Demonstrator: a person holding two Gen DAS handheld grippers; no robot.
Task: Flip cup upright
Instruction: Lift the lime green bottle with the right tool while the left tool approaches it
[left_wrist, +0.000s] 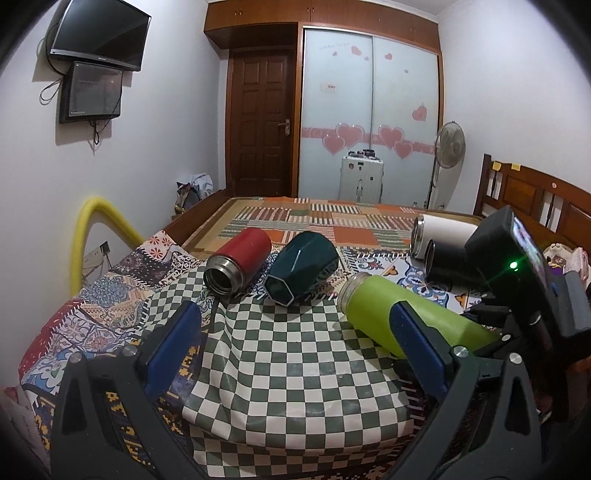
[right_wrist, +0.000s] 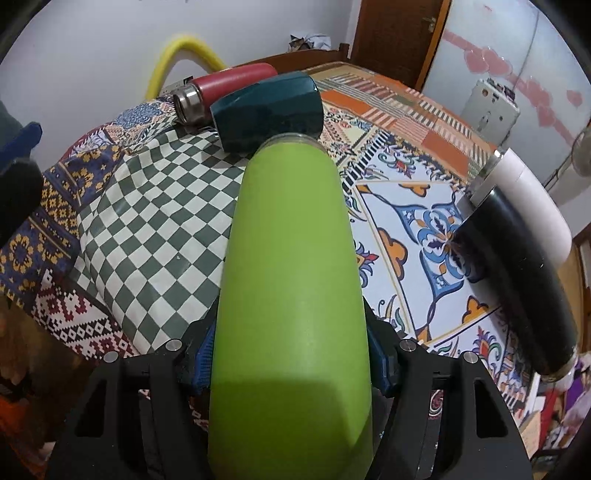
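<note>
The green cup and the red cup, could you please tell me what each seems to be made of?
Green cup: matte, evenly coloured body with a clear rim, possibly coated glass or plastic; the look leaves it open. It sits between the right gripper pads. Red cup: likely stainless steel under a matte red coating, judging by its bare silvery neck and inside.

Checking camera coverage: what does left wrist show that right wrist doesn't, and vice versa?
Left wrist only: the open left gripper gripping nothing, the wall TV, and the open mouths of the red flask and dark green cup.

Right wrist only: the right gripper shut on the lime bottle, seen along its body.

Both: the lime bottle, red flask, green cup, black and white flasks, all lying on the checkered cloth.
</note>
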